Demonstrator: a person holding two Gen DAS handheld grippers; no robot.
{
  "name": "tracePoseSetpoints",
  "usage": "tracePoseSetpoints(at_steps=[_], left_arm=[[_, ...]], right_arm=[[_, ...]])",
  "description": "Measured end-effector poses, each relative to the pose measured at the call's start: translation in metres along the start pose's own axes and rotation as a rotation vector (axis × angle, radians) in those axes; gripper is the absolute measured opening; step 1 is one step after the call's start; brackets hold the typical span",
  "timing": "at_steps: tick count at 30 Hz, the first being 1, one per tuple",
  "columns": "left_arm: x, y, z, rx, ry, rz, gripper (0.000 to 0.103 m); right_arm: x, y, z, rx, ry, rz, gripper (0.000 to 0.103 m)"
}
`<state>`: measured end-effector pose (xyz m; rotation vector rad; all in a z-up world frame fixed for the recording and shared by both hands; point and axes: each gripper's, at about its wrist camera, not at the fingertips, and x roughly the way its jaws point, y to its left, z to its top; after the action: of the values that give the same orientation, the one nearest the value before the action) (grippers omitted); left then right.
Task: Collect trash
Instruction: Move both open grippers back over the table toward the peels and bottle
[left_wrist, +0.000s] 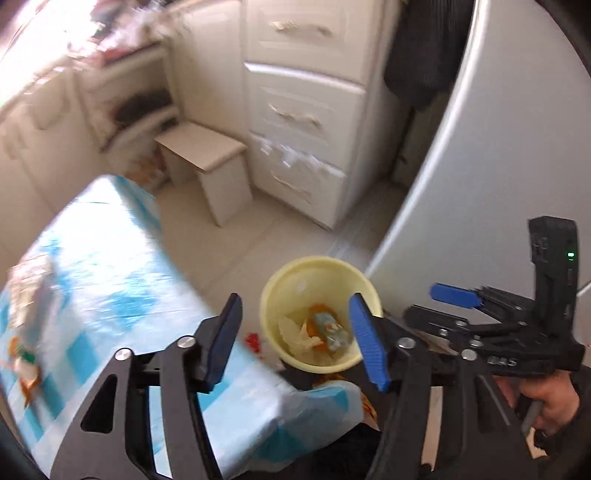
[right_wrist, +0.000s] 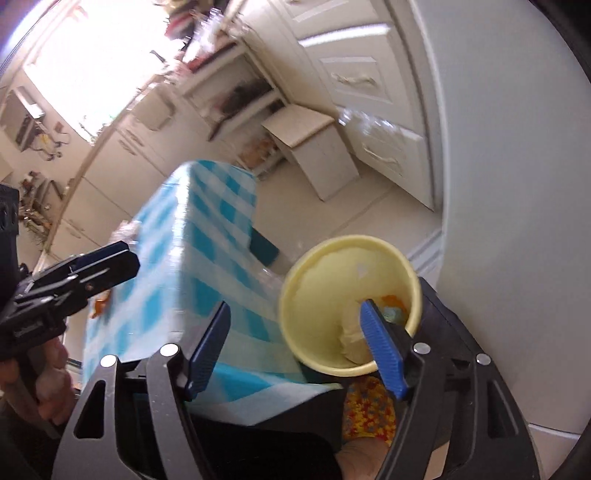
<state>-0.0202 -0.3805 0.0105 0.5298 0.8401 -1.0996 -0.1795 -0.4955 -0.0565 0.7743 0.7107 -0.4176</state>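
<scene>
Both tongs, left (left_wrist: 297, 338) and right (right_wrist: 295, 349), spread and empty above yellow bin (left_wrist: 275, 295) beside counter (left_wrist: 110, 266), wrappers (left_wrist: 328, 328) inside, positioned for dropping trash.

Open right tool (right_wrist: 295, 350), yellow bin (right_wrist: 317, 343) of trash, checked tablecloth (right_wrist: 207, 236)

My left hand-held gripper (left_wrist: 295, 336): black linkage arms, triangular cut-outs, silver round screw heads at the pivots, blue ribbed pads on the fingers (left_wrist: 369, 343). My right hand-held gripper (right_wrist: 295, 350): the same build, black frame, silver screws, blue ribbed pads. Seen from the left camera, its body bore a small green light and pale lettering. I wore yellow flowered fabric (right_wrist: 369, 410) and a dark sleeve.
</scene>
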Motion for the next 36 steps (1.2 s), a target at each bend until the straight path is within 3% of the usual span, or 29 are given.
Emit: tracePoseSetpoints(at_steps=[3, 8, 15, 20, 36], left_arm=[[-0.042, 0.022, -0.02, -0.054, -0.096, 0.129, 0.073], [-0.092, 0.065, -0.055, -0.187, -0.184, 0.306, 0.079], [-0.131, 0.114, -0.099, -0.323, -0.262, 0.461, 0.081], [-0.146, 0.138, -0.125, -0.394, -0.288, 0.507, 0.082], [-0.15, 0.163, -0.149, -0.471, -0.302, 0.526, 0.084]], right_arm=[[-0.018, 0.046, -0.002, -0.069, -0.057, 0.062, 0.076], [-0.035, 0.122, -0.01, -0.209, -0.173, 0.138, 0.084], [-0.035, 0.19, -0.022, -0.299, -0.308, 0.173, 0.087], [-0.031, 0.213, -0.038, -0.379, -0.382, 0.147, 0.088], [-0.021, 0.23, -0.05, -0.452, -0.387, 0.091, 0.092]])
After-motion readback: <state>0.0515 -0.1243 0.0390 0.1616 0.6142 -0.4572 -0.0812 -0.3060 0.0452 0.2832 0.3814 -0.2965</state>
